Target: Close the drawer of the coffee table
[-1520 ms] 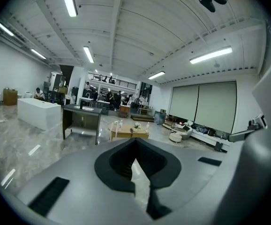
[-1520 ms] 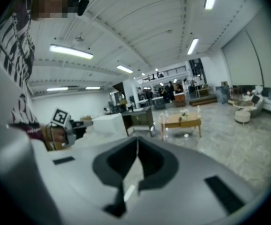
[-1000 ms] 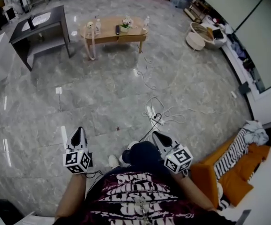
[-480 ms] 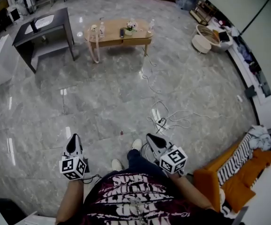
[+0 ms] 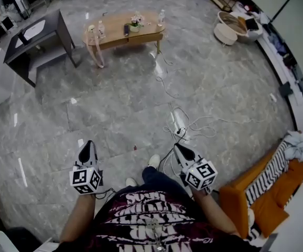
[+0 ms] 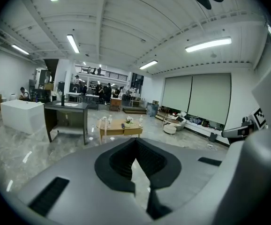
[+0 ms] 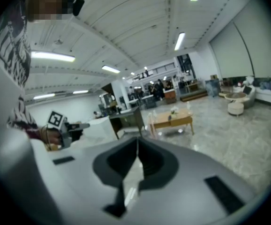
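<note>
Marble floor [image 5: 104, 114], open between left hand-held gripper [image 5: 88, 144] and distant coffee table [image 5: 115, 38]

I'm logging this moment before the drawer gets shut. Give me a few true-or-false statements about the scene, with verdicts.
1. The left claw and the right claw are both shut and empty. True.
2. The left claw touches the coffee table. False: the table stands far off across the floor.
3. Cables lie on the floor between the claws and the table. True.
4. The coffee table's top is bare. False: bottles and a small plant stand on it.
</note>
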Action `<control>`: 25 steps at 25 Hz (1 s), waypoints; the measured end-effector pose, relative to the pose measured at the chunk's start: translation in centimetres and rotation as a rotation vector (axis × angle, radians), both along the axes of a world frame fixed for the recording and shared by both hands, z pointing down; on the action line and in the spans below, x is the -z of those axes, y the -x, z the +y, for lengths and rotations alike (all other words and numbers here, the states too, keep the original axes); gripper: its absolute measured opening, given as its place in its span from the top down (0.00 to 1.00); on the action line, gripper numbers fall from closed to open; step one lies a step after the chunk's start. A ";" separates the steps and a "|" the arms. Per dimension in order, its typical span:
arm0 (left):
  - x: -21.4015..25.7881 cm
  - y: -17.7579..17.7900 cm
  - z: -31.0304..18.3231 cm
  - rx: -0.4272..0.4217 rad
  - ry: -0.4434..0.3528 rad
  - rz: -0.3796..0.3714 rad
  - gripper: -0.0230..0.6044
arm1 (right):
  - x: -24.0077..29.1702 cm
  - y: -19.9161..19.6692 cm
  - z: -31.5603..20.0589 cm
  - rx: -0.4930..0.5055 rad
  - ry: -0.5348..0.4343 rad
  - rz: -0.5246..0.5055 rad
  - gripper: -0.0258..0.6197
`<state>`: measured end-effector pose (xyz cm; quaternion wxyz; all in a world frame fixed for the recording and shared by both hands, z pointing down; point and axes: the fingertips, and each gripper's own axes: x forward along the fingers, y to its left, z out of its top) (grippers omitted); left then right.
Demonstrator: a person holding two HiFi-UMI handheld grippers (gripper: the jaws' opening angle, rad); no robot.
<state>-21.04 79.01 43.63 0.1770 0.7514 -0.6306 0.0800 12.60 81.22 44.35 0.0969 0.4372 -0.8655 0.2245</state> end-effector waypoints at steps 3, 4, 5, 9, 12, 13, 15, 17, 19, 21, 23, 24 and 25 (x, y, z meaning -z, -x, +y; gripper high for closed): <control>1.5 -2.2 -3.2 -0.002 -0.023 -0.034 0.93 | 0.5 -2.3 -2.9 -0.005 -0.011 -0.028 0.91; 2.0 -2.7 -4.2 0.004 -0.029 -0.043 0.93 | 0.6 -2.9 -3.8 -0.001 -0.017 -0.036 0.91; 2.5 -3.1 -5.1 0.013 -0.035 -0.048 0.93 | 0.7 -3.5 -4.8 0.003 -0.024 -0.044 0.91; 5.0 -3.8 -7.8 0.080 -0.061 -0.048 0.93 | 1.9 -5.9 -8.9 0.022 -0.042 -0.061 0.91; 5.3 -3.9 -7.7 0.121 -0.041 -0.063 0.93 | 1.7 -7.2 -10.9 0.008 -0.008 -0.078 0.91; 5.1 -4.1 -7.4 0.123 -0.032 -0.070 0.93 | 1.5 -7.3 -11.0 0.006 0.005 -0.083 0.91; 5.1 -4.7 -7.5 0.119 -0.032 -0.080 0.93 | 1.4 -7.3 -11.3 0.020 0.011 -0.090 0.91; 5.2 -5.9 -8.4 0.100 -0.050 -0.076 0.93 | 1.3 -6.9 -11.9 0.039 0.004 -0.094 0.91; 5.4 -7.5 -9.9 0.066 -0.080 -0.069 0.93 | 1.5 -6.3 -13.0 0.058 -0.017 -0.095 0.91; 5.9 -9.0 -11.6 0.034 -0.117 -0.062 0.93 | 2.5 -5.7 -14.4 0.084 -0.054 -0.095 0.91; 6.6 -10.3 -13.4 0.012 -0.145 -0.051 0.93 | 3.9 -5.1 -15.9 0.111 -0.090 -0.097 0.91; 7.1 -10.9 -14.4 0.000 -0.156 -0.046 0.93 | 4.7 -4.8 -16.6 0.123 -0.106 -0.095 0.91; 7.6 -11.4 -15.2 -0.012 -0.164 -0.042 0.93 | 5.6 -4.5 -17.2 0.134 -0.122 -0.089 0.91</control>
